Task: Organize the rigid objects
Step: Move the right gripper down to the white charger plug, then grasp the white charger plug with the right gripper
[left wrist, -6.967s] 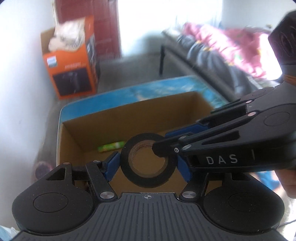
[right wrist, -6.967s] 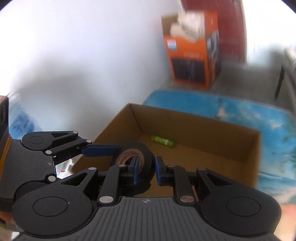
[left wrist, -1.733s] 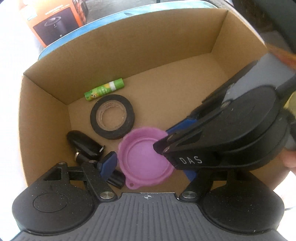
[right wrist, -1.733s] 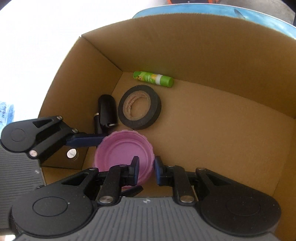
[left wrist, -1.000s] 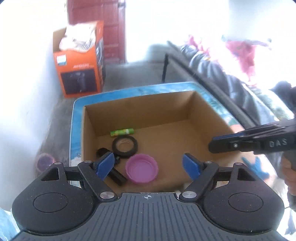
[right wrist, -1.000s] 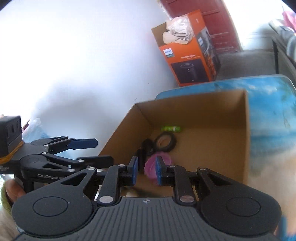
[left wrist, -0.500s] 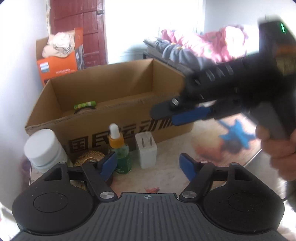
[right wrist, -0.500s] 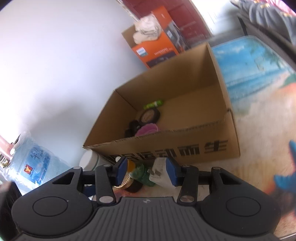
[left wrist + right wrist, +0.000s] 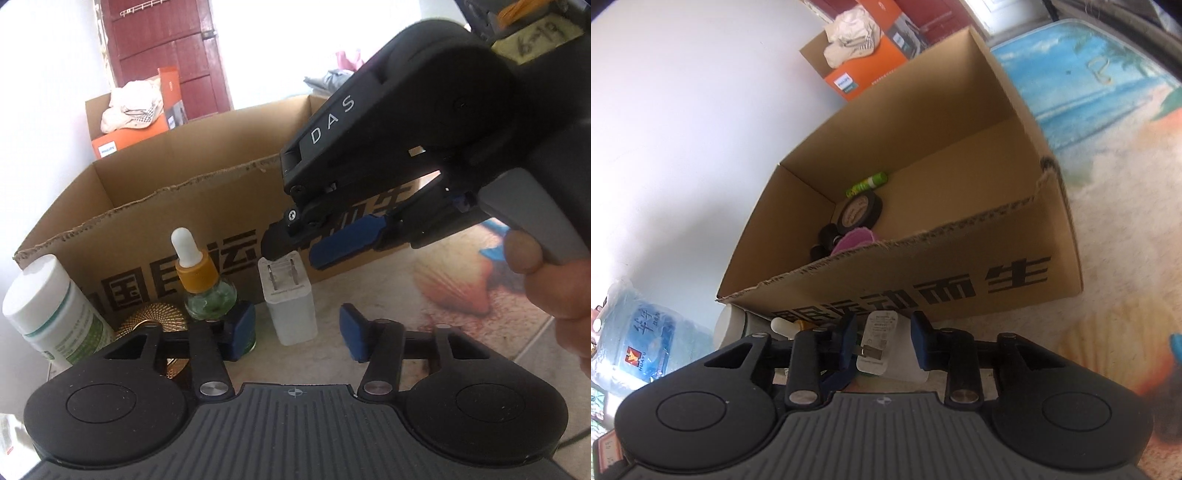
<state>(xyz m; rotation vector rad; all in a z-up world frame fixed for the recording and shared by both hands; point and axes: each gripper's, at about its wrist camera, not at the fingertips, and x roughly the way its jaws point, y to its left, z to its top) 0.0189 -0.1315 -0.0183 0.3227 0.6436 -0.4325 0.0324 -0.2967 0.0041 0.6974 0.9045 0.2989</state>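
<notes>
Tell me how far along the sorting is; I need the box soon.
Done: glue stick, tape and pink lid lie in the box. In hand: nothing; both tongs, left and right, are open around the charger. Left outside: charger, dropper bottle, white bottle, gold disc.

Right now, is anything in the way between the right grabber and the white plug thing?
Nothing visible is. The right gripper is open just above the white charger, which shows between its blue pads. The dropper bottle stands beside it, not in the way.
</notes>
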